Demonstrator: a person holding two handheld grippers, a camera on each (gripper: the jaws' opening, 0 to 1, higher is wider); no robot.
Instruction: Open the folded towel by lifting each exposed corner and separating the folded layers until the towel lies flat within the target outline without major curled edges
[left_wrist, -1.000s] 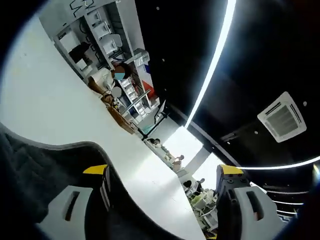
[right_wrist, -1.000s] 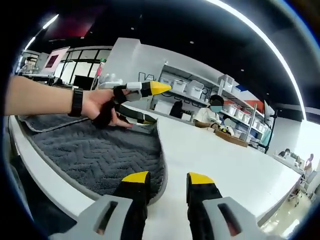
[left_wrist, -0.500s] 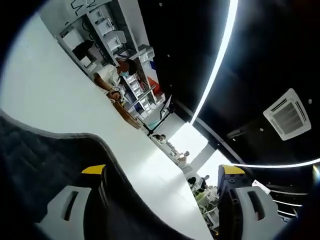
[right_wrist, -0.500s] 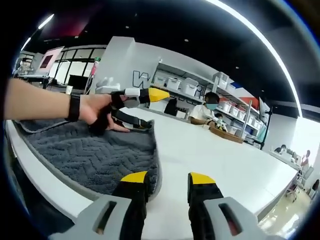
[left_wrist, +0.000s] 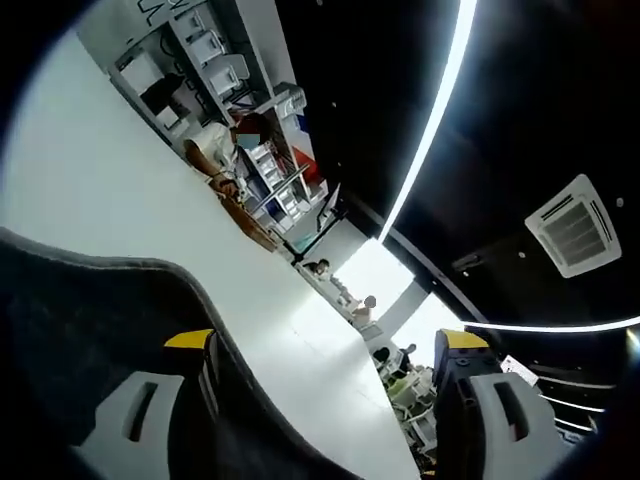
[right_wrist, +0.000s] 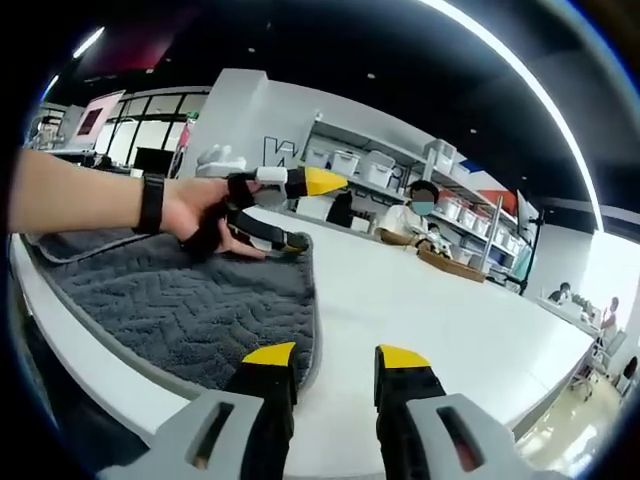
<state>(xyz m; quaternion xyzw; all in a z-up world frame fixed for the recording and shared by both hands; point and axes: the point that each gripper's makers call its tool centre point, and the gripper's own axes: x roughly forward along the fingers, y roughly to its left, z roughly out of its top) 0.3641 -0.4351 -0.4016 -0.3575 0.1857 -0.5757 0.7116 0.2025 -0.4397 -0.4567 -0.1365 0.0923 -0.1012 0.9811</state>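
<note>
White table (right_wrist: 450, 320) carrying grey towel (right_wrist: 190, 305), spread at its near left edge. Left gripper (right_wrist: 300, 210), seen from right gripper view, fingers apart over towel's far corner, lower finger touching it. Right gripper (right_wrist: 335, 365) slightly open, empty, beside towel's edge.

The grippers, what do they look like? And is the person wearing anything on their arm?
Each gripper has two pale grey fingers with black inner faces and bright yellow tips: the right gripper and the left gripper. The left gripper also shows in the right gripper view, black and white with a yellow tip. The hand holding it has a black wristband and a bare forearm.
</note>
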